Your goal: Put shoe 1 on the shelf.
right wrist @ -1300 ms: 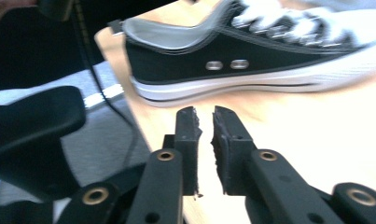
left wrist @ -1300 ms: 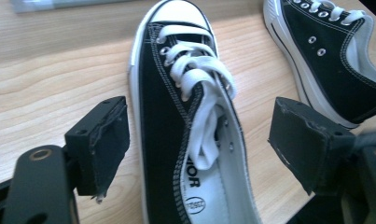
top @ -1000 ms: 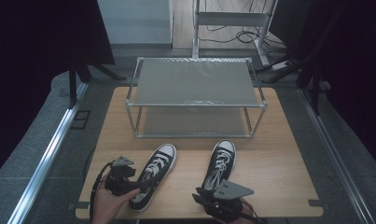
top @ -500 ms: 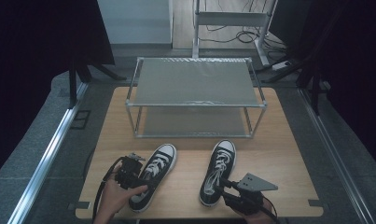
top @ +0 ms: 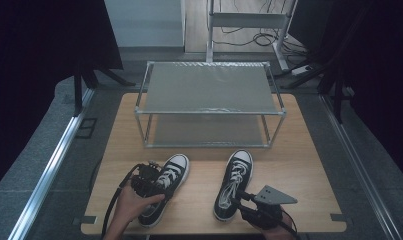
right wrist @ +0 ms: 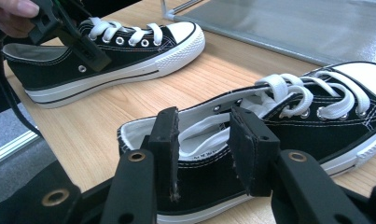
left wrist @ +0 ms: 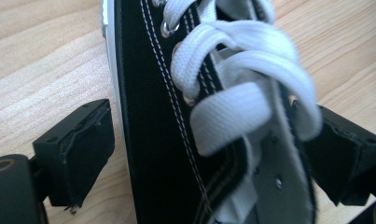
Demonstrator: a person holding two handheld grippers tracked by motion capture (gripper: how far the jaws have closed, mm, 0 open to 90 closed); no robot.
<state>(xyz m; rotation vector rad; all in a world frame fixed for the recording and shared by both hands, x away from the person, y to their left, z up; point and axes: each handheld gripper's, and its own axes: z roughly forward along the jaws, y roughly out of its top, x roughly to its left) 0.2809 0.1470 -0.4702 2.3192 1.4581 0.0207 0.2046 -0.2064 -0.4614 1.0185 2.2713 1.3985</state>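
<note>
Two black canvas sneakers with white laces and toe caps lie on the wooden table (top: 309, 165), toes toward the rack. My left gripper (top: 151, 181), held in a hand, straddles the left sneaker (top: 171, 172) at its laces. In the left gripper view its jaws have just been opening and stand either side of that sneaker (left wrist: 153, 140), not pressing it. My right gripper (top: 239, 198) sits at the heel of the right sneaker (top: 234, 175). Its jaws have opened a little, and the right gripper (right wrist: 209, 144) hovers over the heel opening (right wrist: 143, 128) with nothing pinched.
A two-tier metal rack (top: 209, 87) with grey shelves fills the far half of the table. The table's near edge (top: 189, 231) runs just under both hands. Black curtains hang at both sides, and cables lie on the floor beyond.
The left gripper slid right onto the left sneaker and its jaws spread. The right gripper shifted right, beside the right sneaker's heel. Both sneakers stayed put.
</note>
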